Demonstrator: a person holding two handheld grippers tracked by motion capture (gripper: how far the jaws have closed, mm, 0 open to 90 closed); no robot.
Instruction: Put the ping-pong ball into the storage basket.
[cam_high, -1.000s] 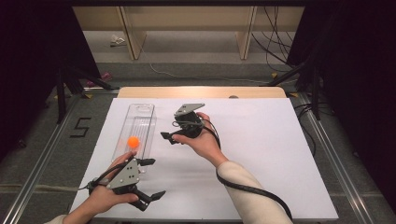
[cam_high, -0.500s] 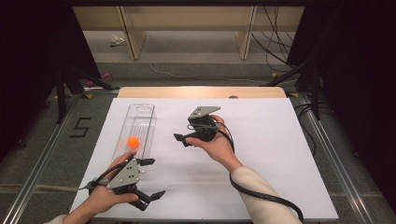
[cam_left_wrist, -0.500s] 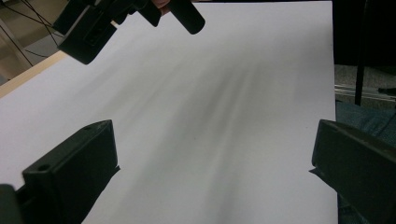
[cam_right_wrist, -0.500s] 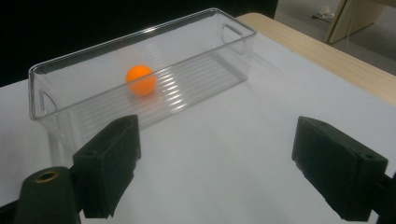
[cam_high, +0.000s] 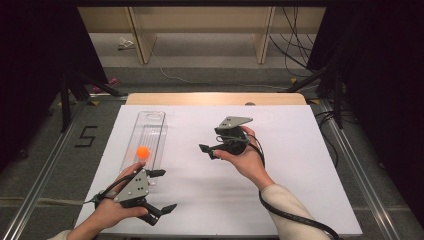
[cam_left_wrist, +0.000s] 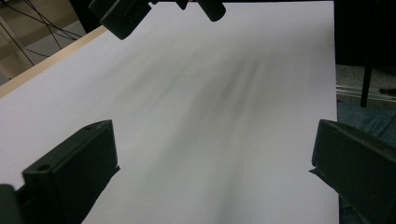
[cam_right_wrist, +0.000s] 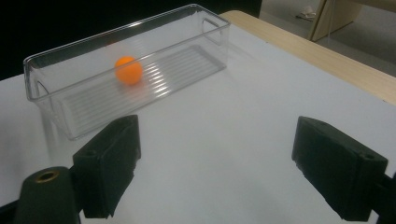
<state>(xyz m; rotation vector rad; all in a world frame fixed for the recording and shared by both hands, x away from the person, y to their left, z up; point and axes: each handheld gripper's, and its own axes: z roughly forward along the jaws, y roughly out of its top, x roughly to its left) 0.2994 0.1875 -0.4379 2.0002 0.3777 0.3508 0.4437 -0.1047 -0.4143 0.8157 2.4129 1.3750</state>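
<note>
Lying just beyond the wide-open, empty left gripper (cam_high: 161, 191), the clear bin (cam_high: 155, 119) runs lengthwise away from it, orange ball (cam_high: 143, 152) inside; the right gripper (cam_high: 210, 150), also open and empty, points toward the bin over the bench (cam_high: 300, 165).

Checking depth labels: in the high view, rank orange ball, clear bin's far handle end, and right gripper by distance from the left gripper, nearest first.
From the left gripper, at the table's near left:
1. Orange ball, just beyond it, inside the clear bin.
2. Right gripper, off to the right near mid-table.
3. Bin's far handle end, straight ahead toward the table's far edge.
</note>
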